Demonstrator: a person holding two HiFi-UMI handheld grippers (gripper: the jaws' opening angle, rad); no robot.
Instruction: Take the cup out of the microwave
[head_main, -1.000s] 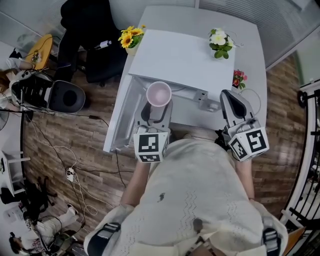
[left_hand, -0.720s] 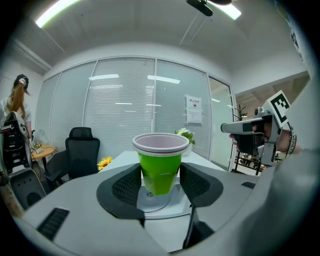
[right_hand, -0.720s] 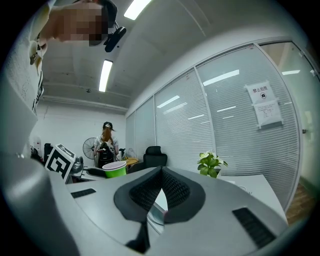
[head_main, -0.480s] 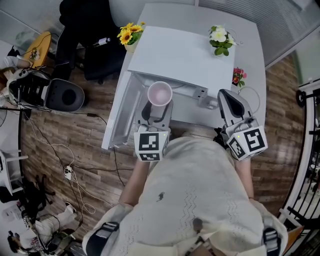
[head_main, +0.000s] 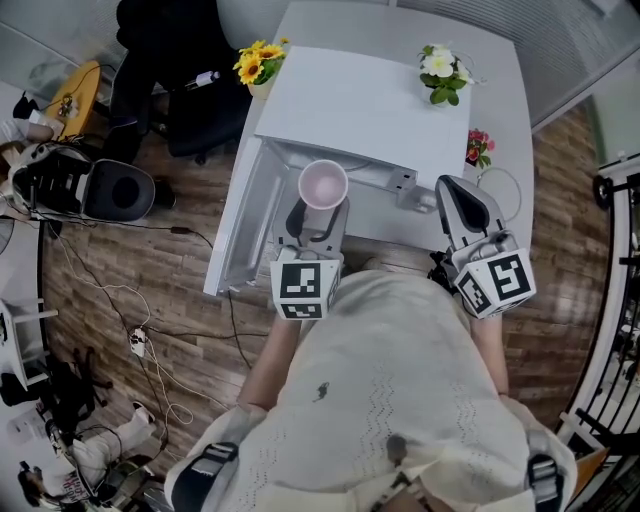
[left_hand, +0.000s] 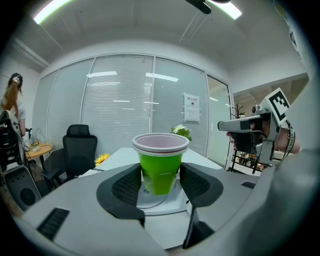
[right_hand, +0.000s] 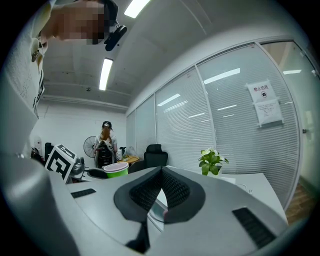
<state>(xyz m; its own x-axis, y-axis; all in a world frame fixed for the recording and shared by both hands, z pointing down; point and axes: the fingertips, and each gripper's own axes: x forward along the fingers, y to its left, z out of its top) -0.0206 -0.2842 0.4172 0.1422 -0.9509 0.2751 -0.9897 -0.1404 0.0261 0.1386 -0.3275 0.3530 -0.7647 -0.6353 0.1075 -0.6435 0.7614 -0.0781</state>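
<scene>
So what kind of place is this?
Probably an office meeting room: glass partition walls with white blinds, a black swivel office chair, and a long white table carrying potted flowers.

Upright green cup (left_hand: 159, 174), pink inside, at open white microwave (head_main: 360, 110) front.

A brown wood-plank floor (head_main: 150, 270) runs beside a white table (head_main: 500, 100), a black office chair (left_hand: 80, 142) stands before glass partition walls (left_hand: 120, 105) hung with closed blinds, and long light strips (left_hand: 55, 12) glow on the white ceiling (left_hand: 125, 27).
</scene>
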